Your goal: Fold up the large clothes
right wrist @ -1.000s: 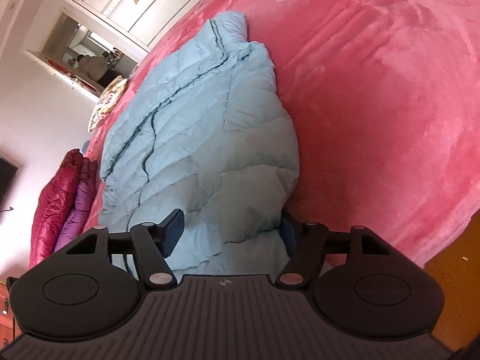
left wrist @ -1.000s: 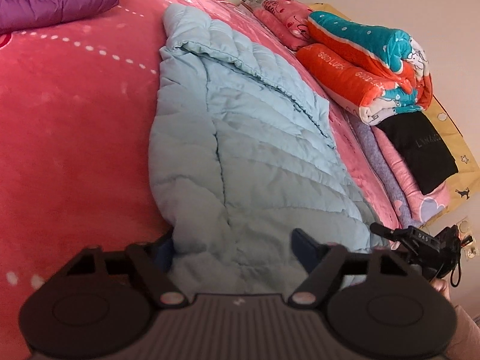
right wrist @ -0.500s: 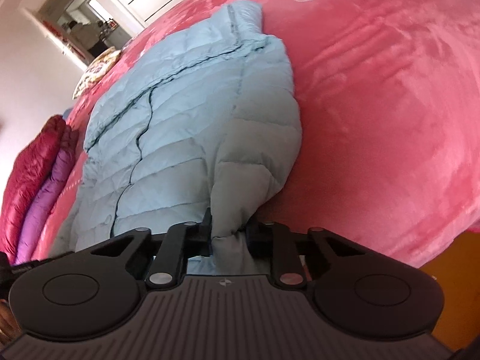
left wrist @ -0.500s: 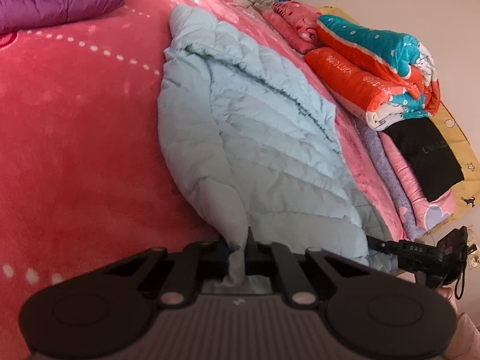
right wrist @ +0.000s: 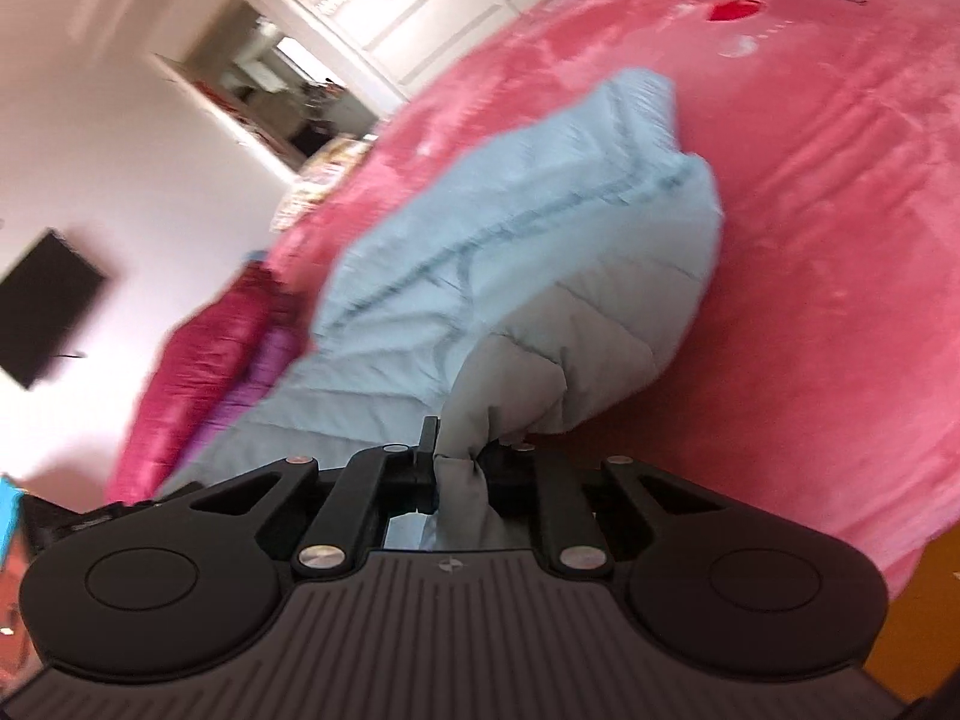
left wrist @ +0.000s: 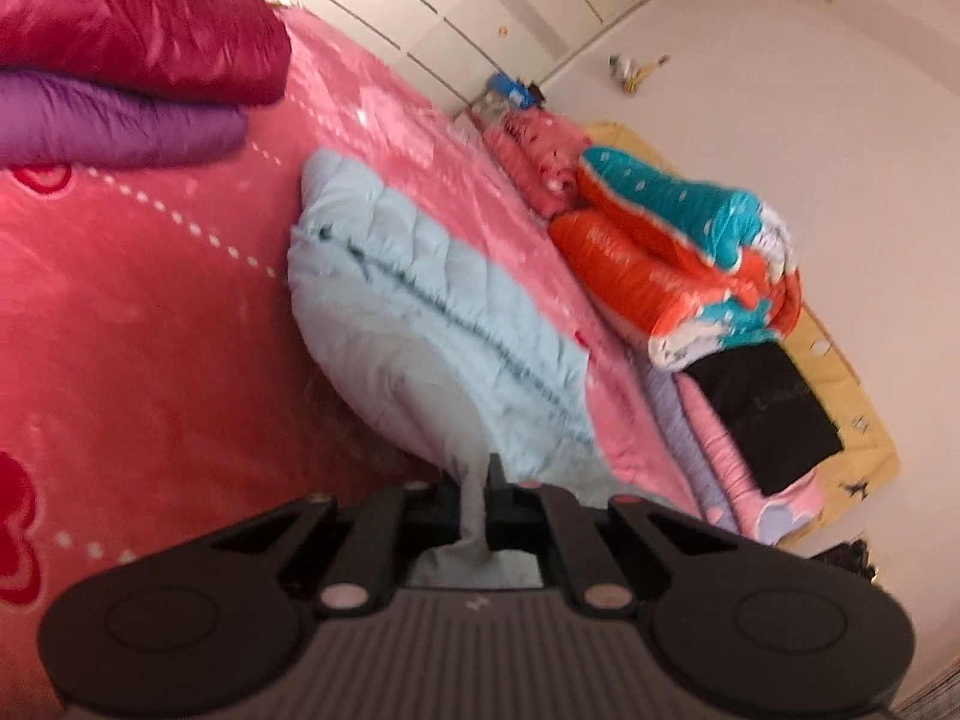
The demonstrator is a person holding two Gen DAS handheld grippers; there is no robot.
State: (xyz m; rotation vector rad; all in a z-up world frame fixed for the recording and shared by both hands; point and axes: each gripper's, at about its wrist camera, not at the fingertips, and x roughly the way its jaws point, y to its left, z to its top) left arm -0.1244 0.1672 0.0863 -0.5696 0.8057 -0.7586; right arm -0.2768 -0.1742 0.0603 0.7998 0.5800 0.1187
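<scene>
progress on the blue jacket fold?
Done: left gripper and right gripper are each shut on the near edge of the jacket, which is lifted off the pink blanket. In hand: carrying that edge toward the collar end. Left: laying it down; no finished fold shows yet.

A pink bedspread (left wrist: 150,330) carries a crimson quilt (left wrist: 138,18) stacked on a purple one (left wrist: 120,132), an orange-and-teal blanket roll (left wrist: 678,252) beside a black garment (left wrist: 774,414), and (on the wall) a dark screen (right wrist: 42,306).
</scene>
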